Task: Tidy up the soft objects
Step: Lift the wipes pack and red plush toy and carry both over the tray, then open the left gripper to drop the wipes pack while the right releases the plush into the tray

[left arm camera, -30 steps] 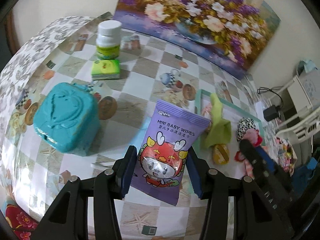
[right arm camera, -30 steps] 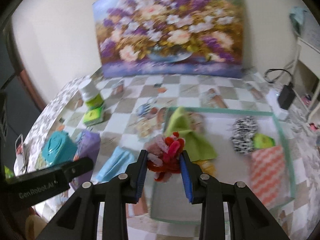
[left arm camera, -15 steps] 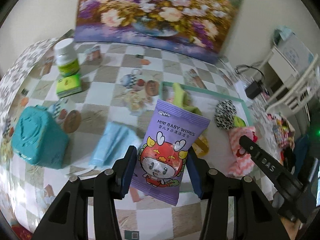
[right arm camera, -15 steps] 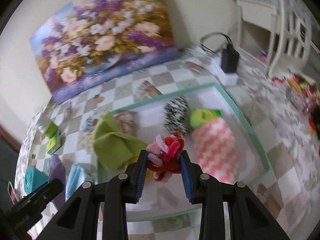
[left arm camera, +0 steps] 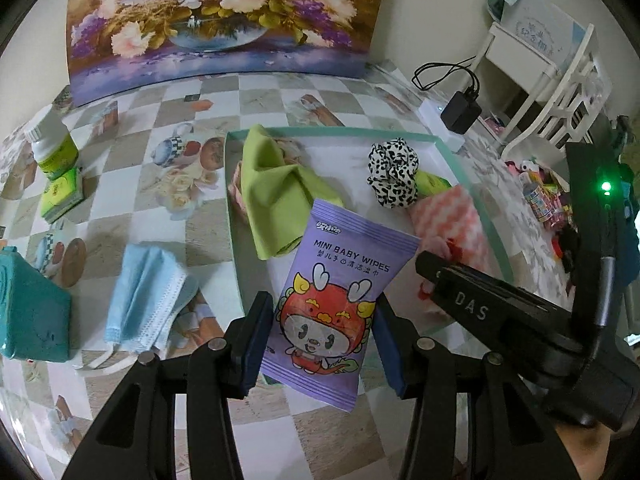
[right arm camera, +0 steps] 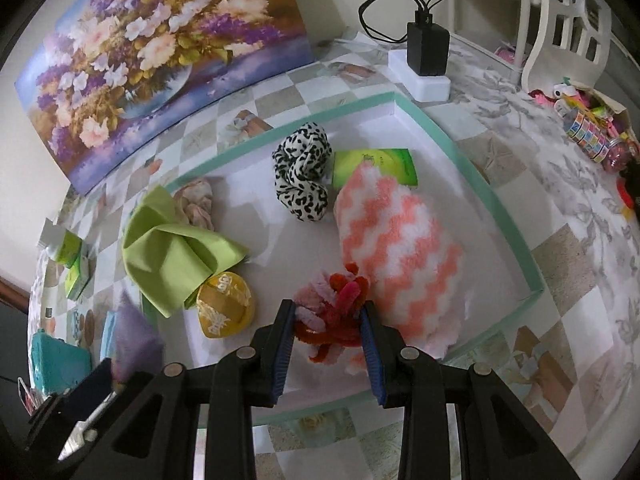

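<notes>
My left gripper (left arm camera: 320,340) is shut on a purple pack of mini baby wipes (left arm camera: 340,304) and holds it above the front left part of the green-rimmed tray (left arm camera: 468,184). My right gripper (right arm camera: 328,344) is shut on a red and pink fuzzy pipe-cleaner bundle (right arm camera: 336,308), low over the tray's (right arm camera: 500,216) front, beside the pink-and-white fluffy cloth (right arm camera: 396,256). The tray holds a green cloth (right arm camera: 172,248), a black-and-white scrunchie (right arm camera: 304,172), a yellow pouch (right arm camera: 224,308) and a green packet (right arm camera: 380,164). A blue face mask (left arm camera: 144,300) lies left of the tray.
A teal box (left arm camera: 28,312), a green-labelled bottle (left arm camera: 52,148) and a small green box (left arm camera: 64,196) stand on the checked tablecloth at the left. A flower painting (left arm camera: 224,16) leans on the back wall. A black charger (right arm camera: 428,48) and a white chair (right arm camera: 568,20) are at the right.
Both grippers have moved right and closer over the tray with their loads. The right gripper has dropped lower toward the tray floor next to the pink-and-white cloth.
</notes>
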